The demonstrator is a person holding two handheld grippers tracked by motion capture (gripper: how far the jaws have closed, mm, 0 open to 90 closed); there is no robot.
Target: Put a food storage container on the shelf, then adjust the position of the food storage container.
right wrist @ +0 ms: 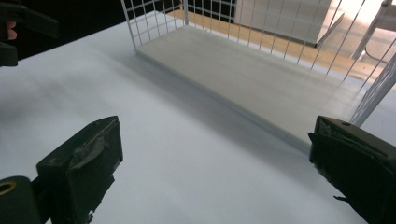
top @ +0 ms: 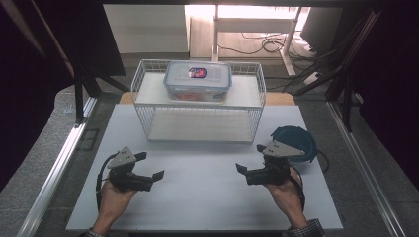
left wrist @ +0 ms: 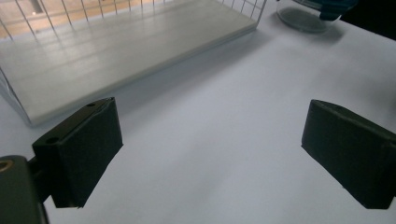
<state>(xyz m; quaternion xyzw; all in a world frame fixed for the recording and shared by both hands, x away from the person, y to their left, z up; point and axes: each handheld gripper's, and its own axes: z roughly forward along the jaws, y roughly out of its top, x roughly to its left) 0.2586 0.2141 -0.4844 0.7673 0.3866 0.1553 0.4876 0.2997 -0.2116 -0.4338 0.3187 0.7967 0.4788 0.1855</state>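
Overhead first: left gripper (top: 151, 166) sits low on the white table (top: 197, 197), held in the person's left hand (top: 112, 200), jaws spread wide with nothing between them. Right gripper (top: 251, 159) mirrors it on the other side, in the right hand (top: 285, 195), jaws likewise wide apart and empty. Both point inward and forward, toward the wire rack (top: 198, 98) at the far half of the table. Neither touches the rack. A clear lidded box (top: 197, 80) stands on the rack's upper shelf, centred, well apart from both grippers. A blue bowl (top: 295, 143) rests on the table just behind the right gripper, to the right of the rack.

Left gripper view: left gripper (left wrist: 210, 154) hovers over bare table (left wrist: 224, 116), the two black jaws far apart at the frame's sides, gripping nothing, touching nothing. Rack's lower shelf (left wrist: 116, 51) lies ahead to the left, near but not in contact. Bowl (left wrist: 308, 14) at top right, partly cut off.

Right gripper view: right gripper (right wrist: 215, 163) fully spread over the table (right wrist: 163, 140), empty. Its pads look worn and frayed. Lower shelf (right wrist: 261, 79) of the rack (right wrist: 154, 18) runs ahead to the right; the right-hand jaw stands near the shelf's front edge, contact not discernible. Left gripper (right wrist: 18, 28) shows at top left, far off.
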